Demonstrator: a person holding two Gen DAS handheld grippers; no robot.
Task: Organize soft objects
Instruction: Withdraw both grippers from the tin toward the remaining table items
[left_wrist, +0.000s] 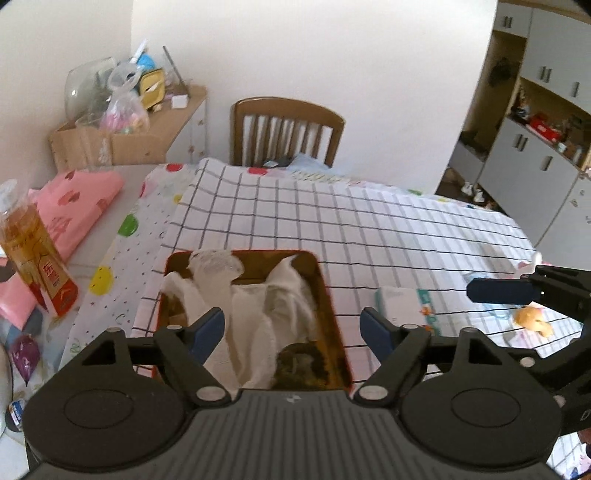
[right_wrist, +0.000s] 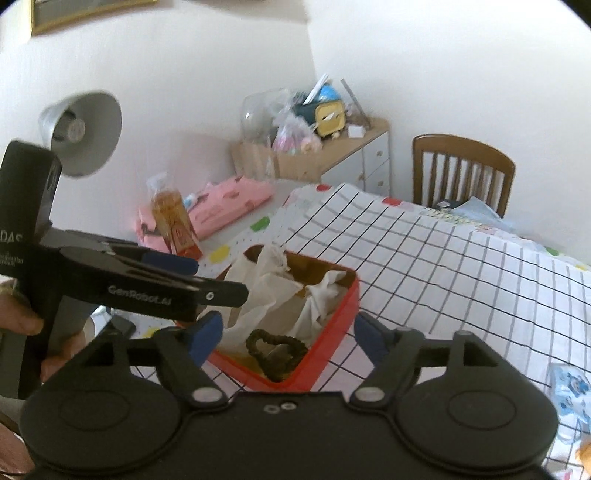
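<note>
A red tray sits on the checked tablecloth and holds crumpled white cloths and a dark brown scrunchie. My left gripper hangs open and empty just above the tray. In the right wrist view the tray, cloths and scrunchie lie just ahead of my right gripper, open and empty. The left gripper shows from the side there. A tissue pack and a small orange plush lie right of the tray.
A drink bottle and pink bags sit left of the cloth. A wooden chair stands at the far edge, a cluttered cabinet behind. A desk lamp is at left. A blue-printed pack lies right.
</note>
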